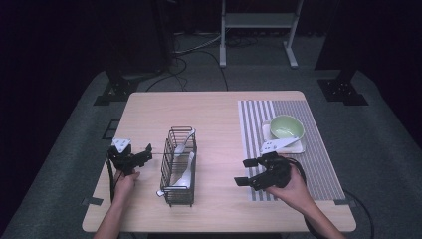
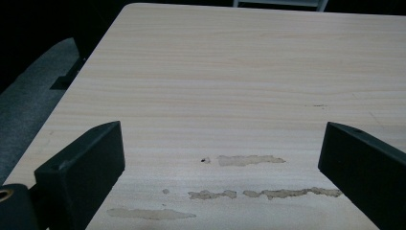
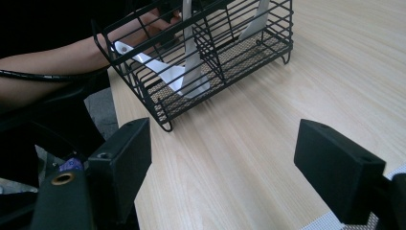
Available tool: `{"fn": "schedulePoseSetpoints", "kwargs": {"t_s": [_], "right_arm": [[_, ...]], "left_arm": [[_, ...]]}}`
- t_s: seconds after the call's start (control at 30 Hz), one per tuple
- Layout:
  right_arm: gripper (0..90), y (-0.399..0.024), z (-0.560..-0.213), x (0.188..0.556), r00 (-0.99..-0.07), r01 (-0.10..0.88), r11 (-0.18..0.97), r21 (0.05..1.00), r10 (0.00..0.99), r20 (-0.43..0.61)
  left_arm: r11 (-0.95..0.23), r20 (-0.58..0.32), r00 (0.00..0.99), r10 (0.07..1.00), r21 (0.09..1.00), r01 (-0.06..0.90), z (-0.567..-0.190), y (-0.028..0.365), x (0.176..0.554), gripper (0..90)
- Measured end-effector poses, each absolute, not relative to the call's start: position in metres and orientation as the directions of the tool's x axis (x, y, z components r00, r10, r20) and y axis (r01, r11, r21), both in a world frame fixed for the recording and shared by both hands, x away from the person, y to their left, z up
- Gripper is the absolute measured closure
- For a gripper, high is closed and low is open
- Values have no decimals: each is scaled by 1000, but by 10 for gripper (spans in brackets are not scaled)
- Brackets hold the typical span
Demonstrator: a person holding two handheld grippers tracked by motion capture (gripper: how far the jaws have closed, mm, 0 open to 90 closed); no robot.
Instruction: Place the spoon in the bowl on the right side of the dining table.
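A black wire basket stands on the wooden table with white spoons leaning inside its compartments. The basket and a white spoon lie ahead in the right gripper view. My left gripper hovers left of the basket, open, with bare stained wood between its jaws. My right gripper is open right of the basket at the mat's edge, jaws wide apart and empty. A green bowl sits on a white square plate on the striped mat.
A white spoon-like piece rests on the plate's near edge. The person's left forearm lies behind the basket in the right gripper view. A white frame stand and black stands and cables occupy the floor beyond the table.
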State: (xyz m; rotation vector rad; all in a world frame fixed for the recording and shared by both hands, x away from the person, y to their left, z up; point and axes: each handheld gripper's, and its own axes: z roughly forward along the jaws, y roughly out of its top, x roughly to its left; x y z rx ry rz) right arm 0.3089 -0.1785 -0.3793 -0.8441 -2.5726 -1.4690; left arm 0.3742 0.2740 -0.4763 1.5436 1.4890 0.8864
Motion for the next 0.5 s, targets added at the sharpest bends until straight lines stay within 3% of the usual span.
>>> {"fn": "schedulePoseSetpoints", "kwargs": {"t_s": [0.5], "right_arm": [[195,-160,-372,315,-859,486,406,774,387,336]], "left_arm": [[8,-40,64,997,899,438,-476,274,374,10]]}}
